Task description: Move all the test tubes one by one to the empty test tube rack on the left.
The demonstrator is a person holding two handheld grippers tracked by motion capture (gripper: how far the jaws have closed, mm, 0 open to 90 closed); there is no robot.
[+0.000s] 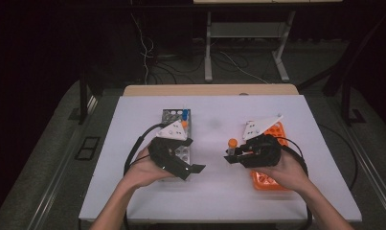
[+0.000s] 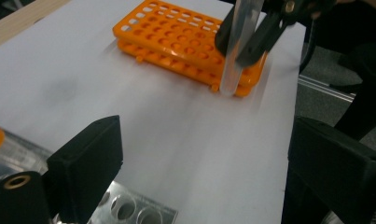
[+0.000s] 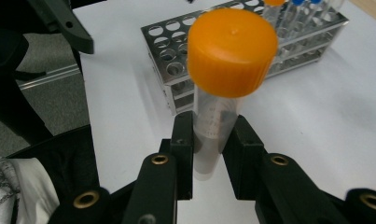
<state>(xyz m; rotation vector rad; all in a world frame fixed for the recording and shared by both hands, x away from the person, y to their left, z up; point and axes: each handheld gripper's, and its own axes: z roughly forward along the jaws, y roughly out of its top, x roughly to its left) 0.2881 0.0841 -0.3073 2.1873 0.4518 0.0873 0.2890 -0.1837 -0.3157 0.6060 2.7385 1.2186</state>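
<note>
My right gripper (image 1: 230, 156) is shut on a clear tube with an orange cap (image 3: 231, 51), held upright above the white table between the two racks. In the left gripper view the same tube (image 2: 236, 51) hangs in front of the orange rack (image 2: 176, 37), its rounded tip just above the table. My left gripper (image 1: 193, 171) is open with nothing between its jaws, hovering over the near end of the metal rack (image 1: 177, 117). The metal rack (image 3: 185, 51) holds capped tubes, blue and orange, at its far end.
The orange rack (image 1: 279, 129) lies on the right side of the white table (image 1: 219, 191), partly under my right hand. A wooden strip (image 1: 210, 89) runs along the table's far edge. Cables and table legs stand on the floor beyond.
</note>
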